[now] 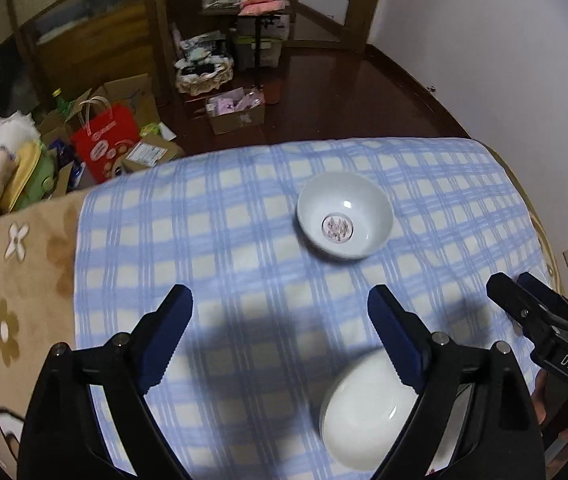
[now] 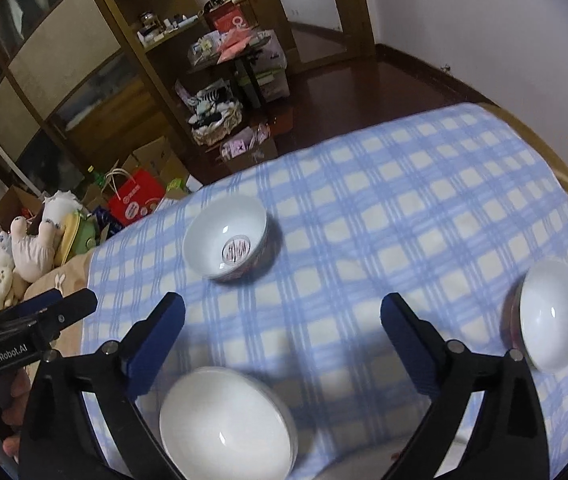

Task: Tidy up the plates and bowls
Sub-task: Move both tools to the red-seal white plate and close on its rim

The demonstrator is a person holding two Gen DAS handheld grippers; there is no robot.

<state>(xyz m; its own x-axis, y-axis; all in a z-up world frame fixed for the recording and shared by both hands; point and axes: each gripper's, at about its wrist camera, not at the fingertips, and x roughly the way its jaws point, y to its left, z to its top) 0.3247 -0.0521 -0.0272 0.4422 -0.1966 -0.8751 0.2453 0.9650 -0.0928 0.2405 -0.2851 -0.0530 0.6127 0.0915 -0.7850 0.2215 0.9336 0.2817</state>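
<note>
Nearest the lens: plain white bowl [image 2: 226, 420] at 6 o'clock, low betw the right gripper [image 2: 282, 310] fingers but untouched. Both claws gape wide and empty; left gripper [image 1: 280, 300] hangs over bare check cloth [image 1: 224, 220], w/ that same bowl showing at its 5 o'clock.

Patterned-centre bowl [image 2: 226, 238] stands at 11 o'clock in the right view, well apart from the near one. A third bowl [image 2: 552, 316] stands at 3 o'clock by the cloth's edge. No plates visible (maybe out of frame).

Judgement: next step prob fetching another bowl to nest in the near one. Do it well by:
- pinching one rim wall, not spanning the whole bowl
- lifting straight up since soft bedding lets bowls tip
- lowering centred, releasing only once seated.
</note>
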